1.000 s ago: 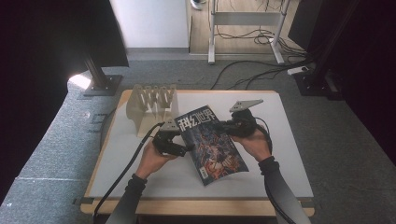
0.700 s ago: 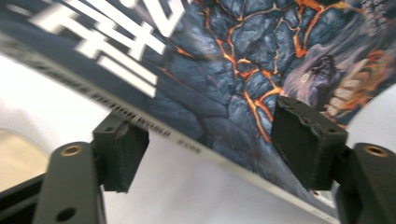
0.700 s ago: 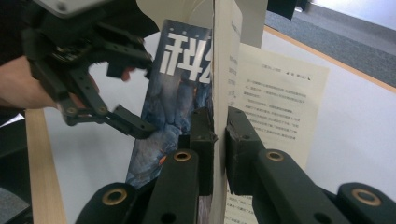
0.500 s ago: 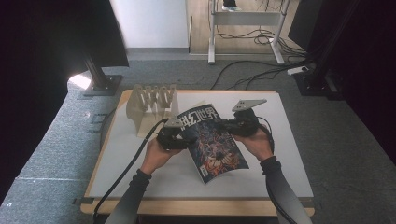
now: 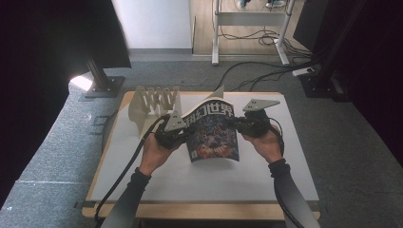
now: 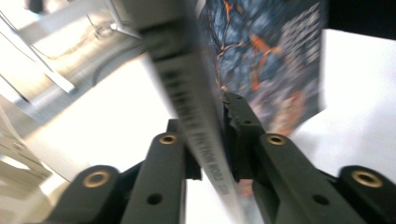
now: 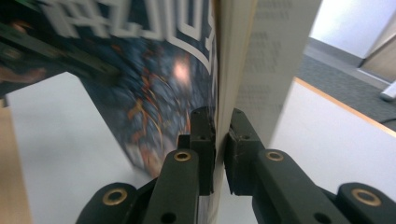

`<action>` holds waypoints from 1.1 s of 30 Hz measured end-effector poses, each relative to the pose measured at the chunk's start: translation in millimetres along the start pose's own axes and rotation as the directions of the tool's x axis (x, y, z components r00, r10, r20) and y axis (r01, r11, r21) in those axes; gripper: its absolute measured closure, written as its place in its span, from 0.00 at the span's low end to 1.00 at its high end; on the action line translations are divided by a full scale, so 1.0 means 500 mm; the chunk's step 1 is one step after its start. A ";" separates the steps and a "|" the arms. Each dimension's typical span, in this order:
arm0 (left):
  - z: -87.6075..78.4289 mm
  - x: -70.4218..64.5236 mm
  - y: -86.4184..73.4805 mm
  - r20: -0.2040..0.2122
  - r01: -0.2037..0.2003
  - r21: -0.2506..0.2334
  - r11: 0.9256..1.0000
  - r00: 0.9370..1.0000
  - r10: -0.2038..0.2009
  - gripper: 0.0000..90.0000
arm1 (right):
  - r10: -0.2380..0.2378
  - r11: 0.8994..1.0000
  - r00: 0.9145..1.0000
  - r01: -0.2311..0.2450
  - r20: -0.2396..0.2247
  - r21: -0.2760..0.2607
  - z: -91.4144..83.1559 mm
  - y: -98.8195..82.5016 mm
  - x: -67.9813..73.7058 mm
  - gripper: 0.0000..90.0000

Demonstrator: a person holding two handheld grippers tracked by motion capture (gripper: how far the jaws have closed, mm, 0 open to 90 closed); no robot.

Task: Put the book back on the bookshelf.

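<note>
- High view first: I see the magazine (image 5: 212, 135) lifted off the white desk (image 5: 266, 171), cover facing me, held between my two claws near the desk's middle.
- My left claw (image 5: 183, 134) grips the magazine's edge at 9 o'clock; its jaws have just been closing, and now they pinch the spine.
- Left gripper view confirms it: the grey spine (image 6: 205, 140) runs up between the two black jaws, both pads pressed against it, with the dark blue and orange cover to its 3 o'clock side.
- My right claw (image 5: 236, 124) holds the opposite edge of the magazine, at about 2 o'clock from its centre.
- Right gripper view shows the jaws nearly together on the page block (image 7: 219, 116), cover art on the 9 o'clock side and a printed white page on the 3 o'clock side.
- A pale slotted rack (image 5: 154, 102) stands on the desk at roughly 10 o'clock from the magazine, near but apart from it.
- Both forearms come in from 6 o'clock, and a black cable (image 5: 126, 171) trails back from the left claw over the desk's near edge.
</note>
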State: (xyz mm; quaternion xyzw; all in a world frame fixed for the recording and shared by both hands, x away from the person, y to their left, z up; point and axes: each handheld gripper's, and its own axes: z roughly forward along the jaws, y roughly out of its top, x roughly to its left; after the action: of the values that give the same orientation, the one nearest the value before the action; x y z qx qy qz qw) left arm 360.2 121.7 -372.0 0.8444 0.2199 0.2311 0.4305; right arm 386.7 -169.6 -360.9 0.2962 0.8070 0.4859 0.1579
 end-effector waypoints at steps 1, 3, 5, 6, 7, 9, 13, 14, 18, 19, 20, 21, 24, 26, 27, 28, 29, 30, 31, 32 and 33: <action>-0.001 -0.002 0.000 0.003 -0.007 0.001 1.000 1.000 0.007 0.90 | 0.004 1.000 1.000 -0.004 0.005 -0.002 0.000 -0.003 -0.002 0.90; 0.004 -0.004 -0.005 0.018 -0.014 0.026 1.000 1.000 0.014 0.90 | 0.011 1.000 1.000 -0.011 0.003 0.006 0.005 -0.012 -0.006 0.90; 0.016 -0.007 -0.011 0.036 -0.012 0.027 1.000 0.999 0.011 0.88 | 0.009 0.999 1.000 -0.009 0.009 0.032 0.013 -0.022 -0.009 0.90; 0.017 -0.006 -0.011 0.044 -0.003 0.023 1.000 0.999 0.002 0.88 | 0.009 1.000 1.000 -0.009 0.017 0.024 0.015 -0.028 -0.011 0.90; 0.018 -0.003 -0.010 0.059 0.005 0.017 1.000 0.998 -0.006 0.87 | 0.021 1.000 1.000 -0.021 0.008 0.022 0.014 -0.031 -0.013 0.90; 0.024 0.004 -0.009 0.103 0.034 -0.001 0.999 0.994 -0.034 0.84 | 0.025 1.000 1.000 -0.025 0.005 0.017 0.011 -0.036 -0.017 0.90; 0.045 0.014 -0.008 0.123 0.070 -0.005 0.998 0.990 -0.069 0.82 | 0.017 1.000 1.000 -0.017 -0.005 0.014 0.008 -0.039 -0.015 0.89; 0.047 0.016 -0.008 0.121 0.077 -0.009 0.997 0.990 -0.075 0.86 | 0.017 1.000 1.000 -0.017 -0.005 0.015 0.007 -0.040 -0.015 0.89; 0.048 0.025 -0.007 0.125 0.089 -0.012 0.996 0.988 -0.087 0.91 | 0.024 1.000 1.000 -0.024 -0.010 0.008 0.003 -0.046 -0.019 0.85; 0.047 0.026 -0.007 0.128 0.088 -0.011 0.996 0.988 -0.086 0.91 | 0.025 1.000 1.000 -0.025 -0.006 0.004 0.002 -0.047 -0.019 0.84; 0.044 0.027 -0.007 0.131 0.088 -0.010 0.996 0.988 -0.086 0.91 | 0.027 1.000 0.999 -0.027 0.018 0.004 -0.001 -0.053 -0.021 0.81; 0.044 0.027 -0.007 0.131 0.088 -0.010 0.996 0.988 -0.086 0.92 | 0.027 1.000 0.999 -0.027 0.018 0.004 -0.001 -0.053 -0.021 0.81; 0.036 0.030 -0.006 0.134 0.093 -0.006 0.996 0.987 -0.091 0.92 | 0.034 0.999 0.998 -0.035 0.061 0.014 -0.006 -0.067 -0.029 0.73; 0.029 0.033 -0.005 0.131 0.101 -0.003 0.995 0.986 -0.099 0.92 | 0.048 0.999 0.996 -0.049 0.076 0.013 -0.011 -0.079 -0.036 0.67; 0.025 0.035 -0.005 0.131 0.105 0.001 0.994 0.986 -0.104 0.92 | 0.057 0.998 0.995 -0.058 0.082 0.014 -0.013 -0.086 -0.040 0.65; 0.021 0.037 -0.005 0.135 0.112 0.005 0.994 0.985 -0.111 0.92 | 0.063 0.998 0.994 -0.065 0.088 0.018 -0.016 -0.093 -0.043 0.63; 0.017 0.040 -0.005 0.138 0.117 0.008 0.993 0.983 -0.117 0.92 | 0.073 0.997 0.993 -0.075 0.096 0.023 -0.017 -0.100 -0.046 0.60; 0.012 0.043 -0.006 0.141 0.120 0.008 0.993 0.983 -0.120 0.92 | 0.087 0.995 0.990 -0.092 0.113 0.037 -0.018 -0.107 -0.050 0.56; 0.007 0.045 -0.007 0.148 0.130 0.007 0.991 0.980 -0.130 0.92 | 0.109 0.992 0.986 -0.117 0.129 0.050 -0.017 -0.115 -0.053 0.54; 0.003 0.047 -0.008 0.154 0.140 0.005 0.990 0.978 -0.139 0.92 | 0.123 0.990 0.983 -0.132 0.135 0.055 -0.017 -0.123 -0.056 0.52; -0.003 0.050 -0.009 0.162 0.151 0.003 0.989 0.976 -0.149 0.92 | 0.132 0.989 0.982 -0.140 0.137 0.054 -0.016 -0.130 -0.058 0.50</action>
State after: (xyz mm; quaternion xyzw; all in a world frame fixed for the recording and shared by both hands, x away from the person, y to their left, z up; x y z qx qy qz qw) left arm 378.5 139.6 -369.8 0.8394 0.2462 0.1298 0.4668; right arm 383.9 -216.4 -414.9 0.3873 0.7876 0.4489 0.1680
